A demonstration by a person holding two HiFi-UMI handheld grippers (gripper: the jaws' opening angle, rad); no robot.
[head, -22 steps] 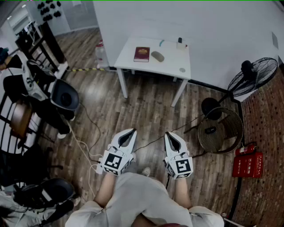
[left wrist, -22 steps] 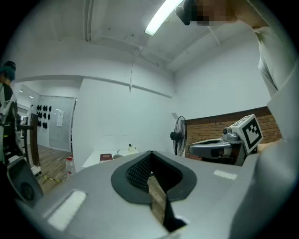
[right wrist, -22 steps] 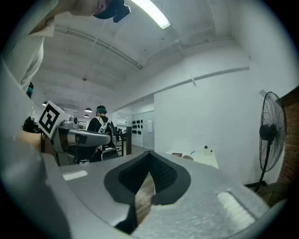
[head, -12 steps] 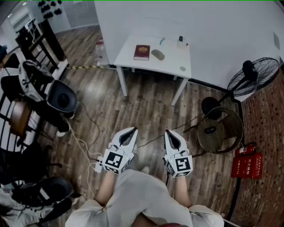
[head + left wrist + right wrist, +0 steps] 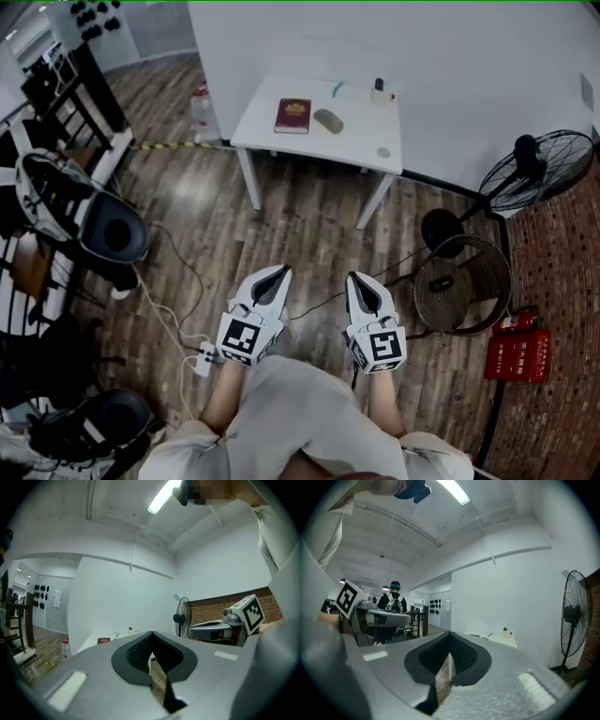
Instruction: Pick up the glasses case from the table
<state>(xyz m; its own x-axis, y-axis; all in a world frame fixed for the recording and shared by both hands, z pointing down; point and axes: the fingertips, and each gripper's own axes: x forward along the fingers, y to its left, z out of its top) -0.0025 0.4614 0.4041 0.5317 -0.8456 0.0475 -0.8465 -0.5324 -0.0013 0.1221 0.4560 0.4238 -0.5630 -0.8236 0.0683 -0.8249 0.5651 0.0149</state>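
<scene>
A grey oval glasses case [image 5: 328, 120] lies on the small white table [image 5: 281, 141] far ahead, beside a dark red booklet [image 5: 292, 115]. Both grippers are held level close to my body, well short of the table. My left gripper [image 5: 277, 273] is shut with nothing in it; its closed tips [image 5: 151, 633] point at the distant table [image 5: 93, 641]. My right gripper [image 5: 352, 278] is shut and empty too; over its tips [image 5: 450, 633] the table [image 5: 501, 639] shows with a small bottle [image 5: 505, 632] on it.
A standing fan [image 5: 539, 167] and a round wicker basket [image 5: 462, 278] are at the right, with a red box [image 5: 519, 354] on the brick floor. Black chairs and a dark bin [image 5: 112, 230] crowd the left. Cables and a power strip [image 5: 202, 357] lie on the wooden floor.
The view has shifted slightly: the table and the fan sit a little further left and higher. Both grippers have kept their places and stay shut.
</scene>
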